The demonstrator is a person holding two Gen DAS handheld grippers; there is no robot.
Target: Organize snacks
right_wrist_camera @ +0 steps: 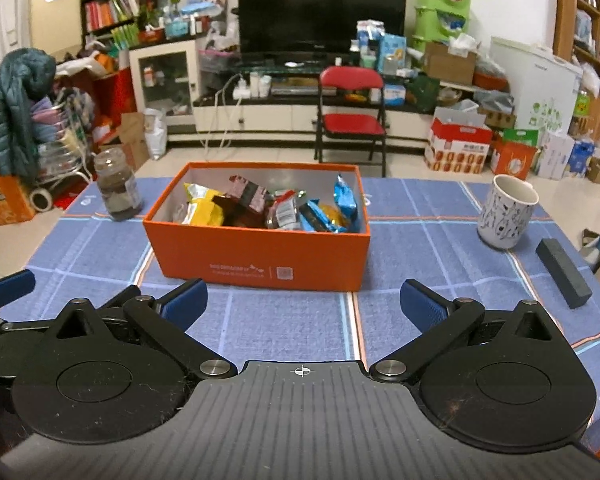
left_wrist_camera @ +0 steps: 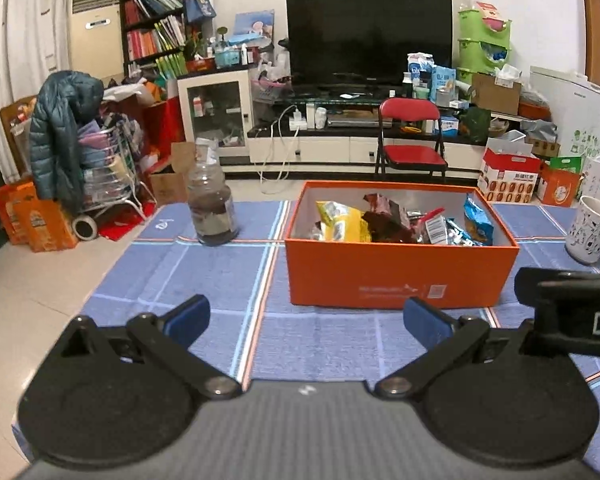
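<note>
Left gripper point(left_wrist_camera: 306, 320) spread wide, nothing between the blue pads, hovering low over the blue checked tablecloth point(left_wrist_camera: 220, 280) just short of the orange box point(left_wrist_camera: 400, 276). Right gripper point(right_wrist_camera: 302, 306) same: released, empty, jaws wide apart, also facing the box's near wall from the front. The two grippers sit side by side; part of the right one shows at the right edge of the left view, and a blue pad of the left one pokes in at the left edge of the right view.

Snacks point(right_wrist_camera: 268, 208) all sit inside the box: yellow packet point(right_wrist_camera: 204, 210) at left, dark red-brown packet point(right_wrist_camera: 248, 196) in the middle, blue packets point(right_wrist_camera: 340, 208) at right, piled loosely. No loose snack visible on the cloth in either view.

Also on the table: glass jar point(right_wrist_camera: 118, 186) left of the box, patterned mug point(right_wrist_camera: 506, 212) well off to the right, dark block point(right_wrist_camera: 564, 274) near the mug.

Judgement: collecting looks done or nearly so; this reads as the closing or a pause between steps. If anything remains, next move likely means reaching forward over the box rim to straighten packets, needing a rise first to clear the near wall. No lid in sight.
</note>
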